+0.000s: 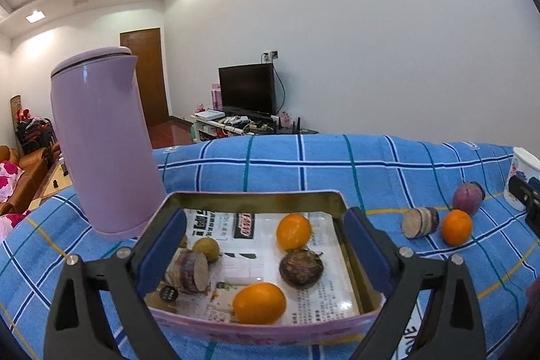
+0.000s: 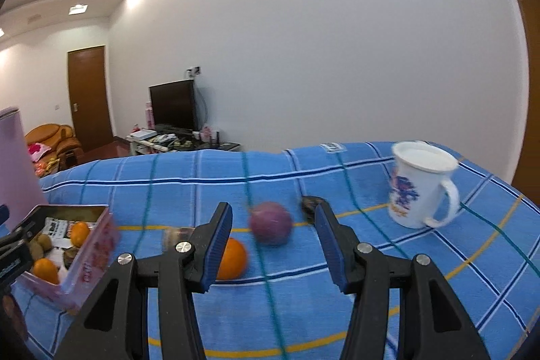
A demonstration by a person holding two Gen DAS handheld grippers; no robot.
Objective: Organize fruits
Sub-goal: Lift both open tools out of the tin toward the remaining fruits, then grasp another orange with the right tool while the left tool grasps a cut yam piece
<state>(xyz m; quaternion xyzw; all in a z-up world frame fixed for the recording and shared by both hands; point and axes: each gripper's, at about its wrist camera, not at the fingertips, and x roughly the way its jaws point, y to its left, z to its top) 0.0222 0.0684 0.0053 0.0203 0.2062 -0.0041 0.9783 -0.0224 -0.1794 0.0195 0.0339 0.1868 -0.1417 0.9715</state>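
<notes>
A pink-sided tin tray [image 1: 256, 197] lined with newspaper holds two oranges [image 1: 293, 231], a dark passion fruit [image 1: 300, 268], a cut cane piece [image 1: 189, 272] and a brown fruit [image 1: 206, 248]. My left gripper [image 1: 265, 214] hangs open over the tray, its pads touching nothing. To the right on the cloth lie another cane piece [image 1: 420, 221], an orange [image 1: 456, 226] and a purple fruit [image 1: 467, 198]. My right gripper [image 2: 273, 208] is open; the purple fruit [image 2: 271, 227] lies just beyond its tips, and the orange [image 2: 233, 258] is half hidden behind its left finger.
A lilac kettle [image 1: 101, 150] stands at the tray's far left corner. A white printed mug [image 2: 418, 188] stands far right on the blue checked cloth [image 2: 337, 309]. A small dark fruit [image 2: 307, 204] peeks out behind the right finger. The tray [image 2: 98, 245] is at the left.
</notes>
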